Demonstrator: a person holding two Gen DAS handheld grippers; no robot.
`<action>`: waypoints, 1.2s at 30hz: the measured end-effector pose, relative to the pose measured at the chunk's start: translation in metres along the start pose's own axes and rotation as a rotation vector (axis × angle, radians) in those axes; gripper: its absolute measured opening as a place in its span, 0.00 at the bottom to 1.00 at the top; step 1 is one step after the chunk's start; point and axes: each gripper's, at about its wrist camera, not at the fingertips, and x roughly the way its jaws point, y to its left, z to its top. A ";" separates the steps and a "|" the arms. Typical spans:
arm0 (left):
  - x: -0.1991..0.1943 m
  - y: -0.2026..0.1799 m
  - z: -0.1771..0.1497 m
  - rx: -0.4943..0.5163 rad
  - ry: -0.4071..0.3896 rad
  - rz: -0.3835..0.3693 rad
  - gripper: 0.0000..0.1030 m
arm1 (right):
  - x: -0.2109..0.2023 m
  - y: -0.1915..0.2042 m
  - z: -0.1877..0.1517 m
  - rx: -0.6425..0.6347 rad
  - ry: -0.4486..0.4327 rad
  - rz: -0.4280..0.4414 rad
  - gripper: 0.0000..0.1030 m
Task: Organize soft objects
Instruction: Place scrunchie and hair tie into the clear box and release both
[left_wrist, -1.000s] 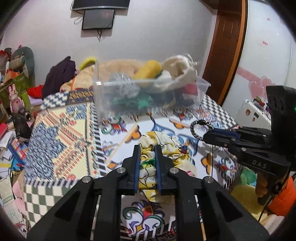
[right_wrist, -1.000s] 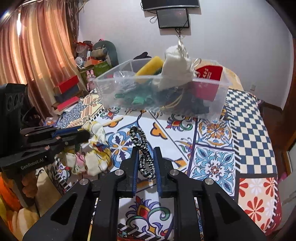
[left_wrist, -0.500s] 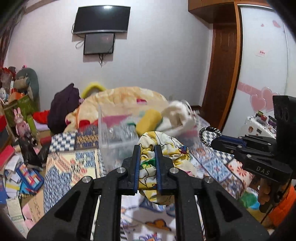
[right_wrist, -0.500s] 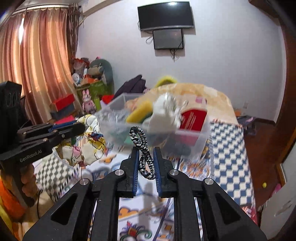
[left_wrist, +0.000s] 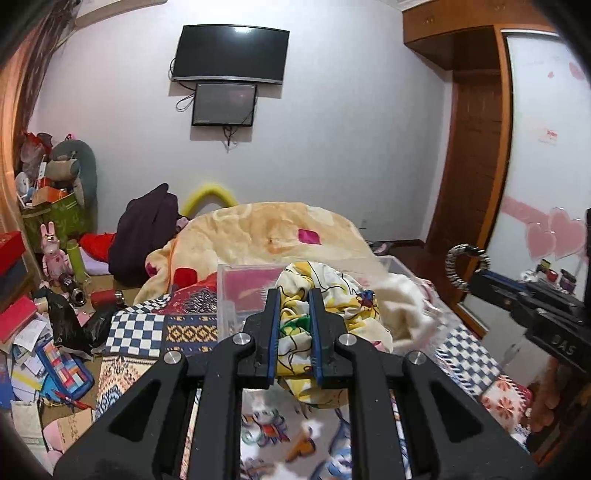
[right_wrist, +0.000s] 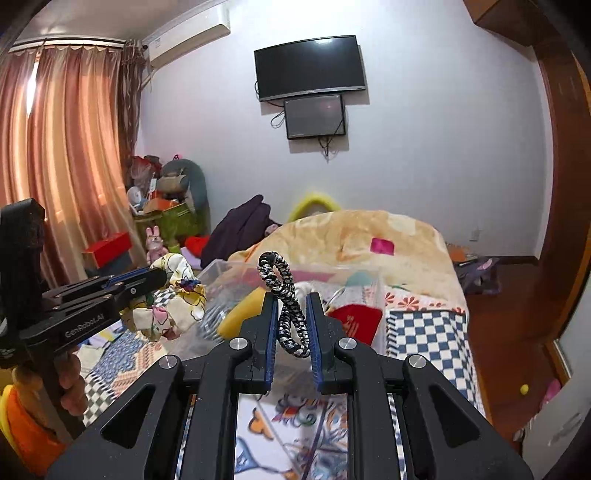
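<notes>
A: Left gripper (left_wrist: 293, 334)?
B: Clamped on the printed cloth (left_wrist: 325, 295), held up so it clears the clear bin (right_wrist: 295, 295) rim, bin at 12 o'clock.
A: Right gripper (right_wrist: 291, 328)?
B: Pinching the braided cord loop (right_wrist: 286, 306) upright, bin just ahead at 12. Prob both go in w/ the other soft stuff.

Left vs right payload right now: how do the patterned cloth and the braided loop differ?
The patterned cloth is a bunched, floppy bundle, yellow and white with cartoon print; the braided loop is a thin black-and-white cord.
The cloth bulges past the left gripper fingers and sags below them; the loop stays narrow between the right gripper fingers and stands above them.
Shared: each is pinched, held off the bed near the clear bin.
</notes>
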 end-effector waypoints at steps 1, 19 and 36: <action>0.005 0.001 0.001 0.001 0.001 0.012 0.14 | 0.003 -0.001 0.001 -0.002 -0.001 -0.009 0.14; 0.066 0.007 -0.019 -0.002 0.137 0.054 0.22 | 0.065 -0.037 -0.023 0.120 0.177 -0.057 0.17; 0.005 -0.004 0.000 0.014 0.031 0.014 0.66 | 0.018 -0.032 0.001 0.064 0.092 -0.067 0.40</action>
